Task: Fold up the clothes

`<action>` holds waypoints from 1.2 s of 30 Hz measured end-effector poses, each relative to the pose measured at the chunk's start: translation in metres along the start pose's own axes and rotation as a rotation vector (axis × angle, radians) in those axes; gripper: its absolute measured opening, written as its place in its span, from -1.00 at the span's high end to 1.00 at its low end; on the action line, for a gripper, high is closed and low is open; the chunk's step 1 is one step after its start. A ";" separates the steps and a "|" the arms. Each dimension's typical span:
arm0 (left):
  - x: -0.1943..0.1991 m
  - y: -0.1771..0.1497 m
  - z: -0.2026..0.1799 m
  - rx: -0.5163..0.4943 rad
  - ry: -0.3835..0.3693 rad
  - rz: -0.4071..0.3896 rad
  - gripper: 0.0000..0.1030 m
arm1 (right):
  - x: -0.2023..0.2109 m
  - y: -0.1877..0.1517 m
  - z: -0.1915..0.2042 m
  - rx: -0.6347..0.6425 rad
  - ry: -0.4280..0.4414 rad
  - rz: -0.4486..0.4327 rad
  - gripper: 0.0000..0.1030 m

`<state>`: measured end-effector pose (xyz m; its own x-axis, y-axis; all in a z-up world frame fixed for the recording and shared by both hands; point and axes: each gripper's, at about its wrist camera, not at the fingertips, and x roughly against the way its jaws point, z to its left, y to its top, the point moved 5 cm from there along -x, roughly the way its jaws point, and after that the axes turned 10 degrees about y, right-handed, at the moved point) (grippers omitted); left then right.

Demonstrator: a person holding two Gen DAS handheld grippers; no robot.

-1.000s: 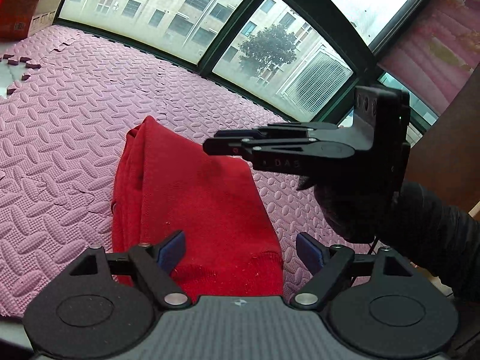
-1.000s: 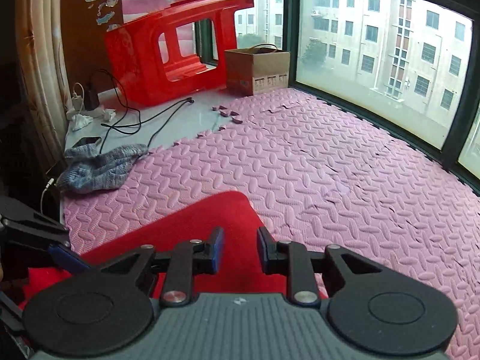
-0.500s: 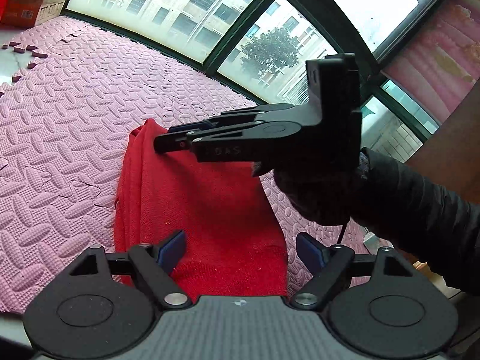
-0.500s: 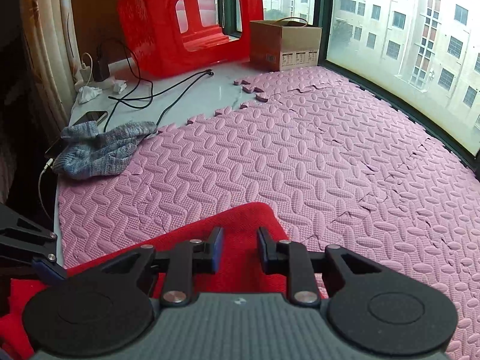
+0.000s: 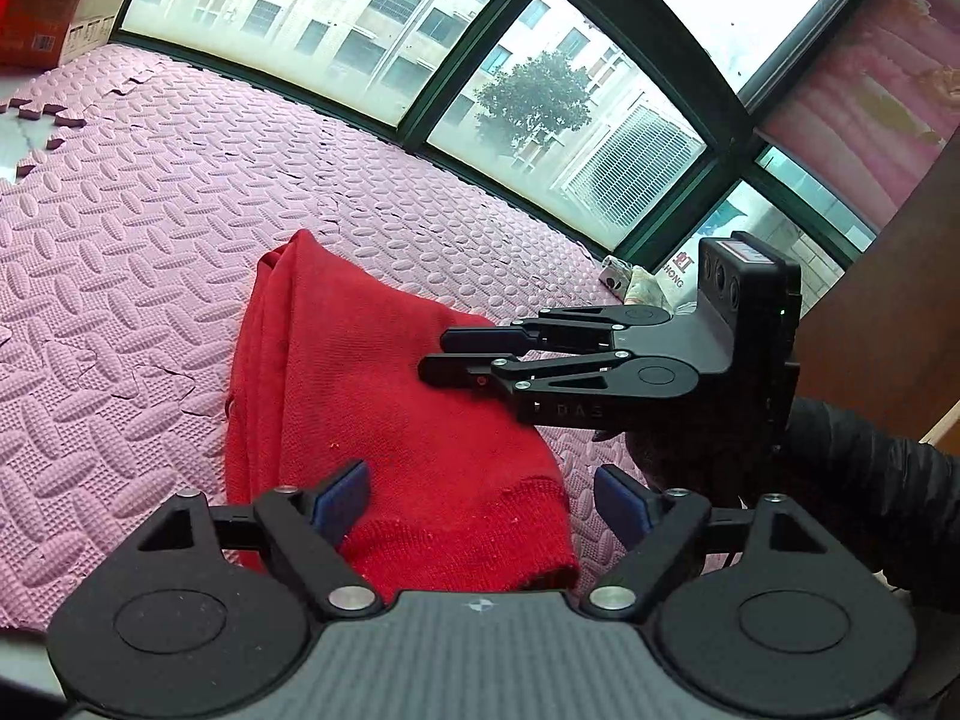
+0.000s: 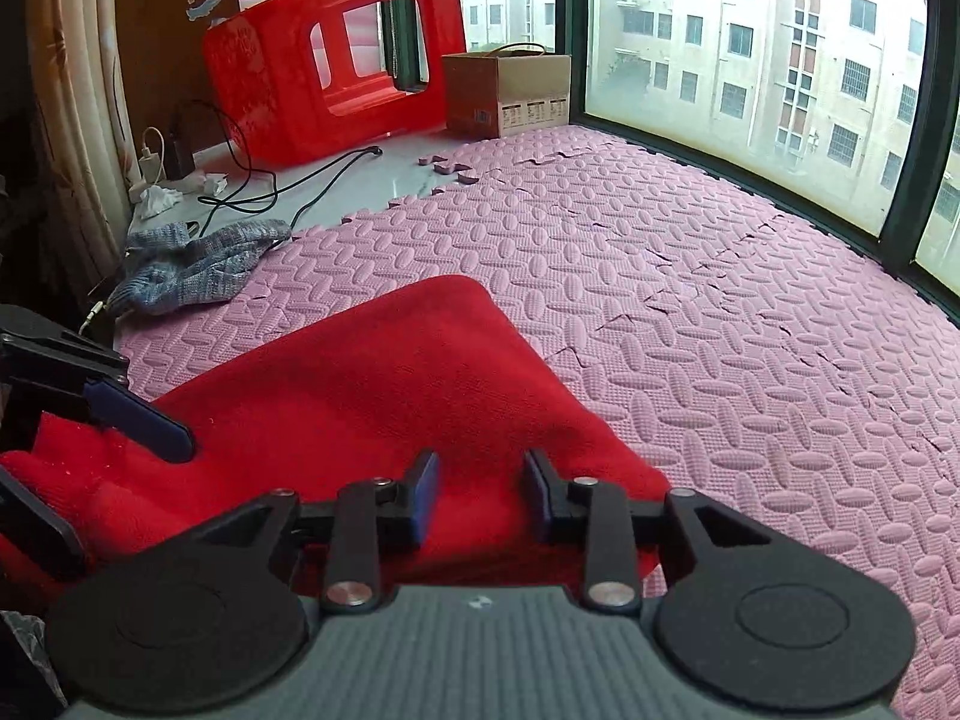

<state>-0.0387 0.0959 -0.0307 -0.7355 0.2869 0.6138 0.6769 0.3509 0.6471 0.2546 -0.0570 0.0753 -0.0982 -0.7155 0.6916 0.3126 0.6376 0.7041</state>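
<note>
A bay of tall windows curves round a floor of pink foam mat, and on it, right in front of us, lies the red knit garment, already folded into a narrow, roughly rectangular bundle with its ribbed hem nearest our left gripper.

Half a second ago our right gripper was raised high across the left view with its fingers nearly together. Now it has dropped low over the right side of the garment and its fingers have parted to a moderate gap, with nothing between them. From its own camera we see red cloth just below and between the fingers, though we cannot tell whether they touch it. Our left gripper has held its place at the hem, fingers spread wide and empty.

We read this as the right hand coming down for a fresh hold on the garment's edge, so the next fold is about to be set up rather than finished. Neither hand holds cloth yet.

Off to the side, a grey knit piece, a red plastic stool and a cardboard box sit well apart from the work.
</note>
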 end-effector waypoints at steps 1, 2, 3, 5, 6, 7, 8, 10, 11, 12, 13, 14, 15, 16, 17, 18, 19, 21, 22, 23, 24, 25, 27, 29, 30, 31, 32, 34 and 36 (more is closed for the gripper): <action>0.000 -0.001 -0.001 -0.009 0.005 -0.003 -0.64 | 0.004 0.002 0.003 0.006 0.002 -0.006 0.35; 0.001 -0.001 -0.002 -0.015 0.006 -0.006 -0.65 | 0.008 0.003 0.006 0.012 0.005 -0.012 0.34; 0.001 -0.002 -0.002 -0.022 0.007 -0.010 -0.67 | 0.011 0.004 0.008 0.017 0.013 -0.016 0.34; 0.002 -0.003 -0.004 -0.037 0.003 -0.016 -0.71 | 0.022 0.005 0.018 0.036 0.048 -0.019 0.29; 0.002 -0.004 -0.005 -0.048 0.001 -0.018 -0.71 | 0.026 0.004 0.023 0.046 0.067 -0.019 0.25; 0.002 -0.004 -0.005 -0.060 -0.001 -0.018 -0.72 | 0.029 0.001 0.029 0.059 0.090 -0.011 0.23; 0.002 -0.005 -0.006 -0.072 -0.003 -0.018 -0.72 | 0.031 -0.003 0.035 0.071 0.113 -0.004 0.23; 0.001 -0.006 -0.007 -0.097 -0.009 -0.018 -0.73 | 0.032 -0.010 0.043 0.091 0.143 0.010 0.16; 0.001 -0.006 -0.007 -0.112 -0.013 -0.017 -0.73 | 0.031 -0.014 0.045 0.098 0.151 0.015 0.16; 0.001 -0.007 -0.007 -0.126 -0.017 -0.016 -0.73 | 0.031 -0.015 0.045 0.094 0.153 0.013 0.16; 0.001 -0.008 -0.007 -0.135 -0.021 -0.017 -0.73 | 0.030 -0.016 0.045 0.090 0.155 0.011 0.15; 0.001 -0.008 -0.008 -0.140 -0.025 -0.019 -0.73 | 0.030 -0.017 0.045 0.086 0.157 0.009 0.15; 0.001 -0.009 -0.008 -0.146 -0.028 -0.021 -0.73 | 0.029 -0.018 0.045 0.082 0.159 0.007 0.15; 0.001 -0.009 -0.008 -0.151 -0.031 -0.023 -0.74 | 0.028 -0.019 0.045 0.078 0.161 0.004 0.15; 0.003 -0.009 -0.007 -0.150 -0.039 -0.029 -0.74 | 0.028 -0.019 0.046 0.073 0.162 0.002 0.14; 0.005 -0.008 -0.006 -0.139 -0.051 -0.035 -0.75 | 0.028 -0.020 0.045 0.068 0.165 -0.001 0.14; 0.007 -0.006 -0.004 -0.122 -0.064 -0.040 -0.75 | 0.030 -0.017 0.044 0.056 0.171 -0.012 0.13; 0.011 -0.004 0.001 -0.072 -0.083 -0.047 -0.75 | 0.036 -0.012 0.043 0.034 0.170 -0.025 0.13; 0.014 -0.003 0.003 -0.051 -0.091 -0.052 -0.75 | 0.038 -0.010 0.044 0.027 0.169 -0.031 0.13; 0.017 -0.002 0.004 -0.032 -0.100 -0.058 -0.75 | 0.040 -0.009 0.047 0.032 0.176 -0.040 0.13; 0.020 -0.002 0.005 -0.019 -0.104 -0.066 -0.75 | 0.042 -0.009 0.050 0.032 0.185 -0.047 0.13; 0.023 -0.001 0.006 -0.011 -0.106 -0.077 -0.74 | 0.045 -0.009 0.054 0.031 0.193 -0.054 0.13; 0.029 -0.001 0.007 0.001 -0.109 -0.094 -0.73 | 0.049 -0.009 0.062 0.034 0.210 -0.070 0.13; 0.032 -0.002 0.008 0.012 -0.110 -0.102 -0.68 | 0.051 -0.010 0.069 0.040 0.214 -0.081 0.13; 0.033 -0.002 0.009 0.018 -0.110 -0.106 -0.66 | 0.051 -0.011 0.071 0.046 0.211 -0.079 0.13; 0.033 -0.002 0.010 0.024 -0.108 -0.108 -0.62 | 0.051 -0.012 0.073 0.051 0.208 -0.078 0.13; 0.032 -0.002 0.011 0.030 -0.105 -0.109 -0.54 | 0.051 -0.014 0.075 0.057 0.204 -0.076 0.13; 0.031 -0.003 0.014 0.040 -0.098 -0.109 -0.48 | 0.048 -0.019 0.078 0.070 0.193 -0.064 0.13; 0.028 -0.005 0.016 0.042 -0.084 -0.104 -0.41 | 0.044 -0.026 0.080 0.092 0.177 -0.050 0.13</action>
<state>-0.0636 0.1166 -0.0240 -0.8025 0.3205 0.5032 0.5966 0.4193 0.6844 0.1664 -0.0821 0.0997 0.0583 -0.7810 0.6218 0.2234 0.6173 0.7544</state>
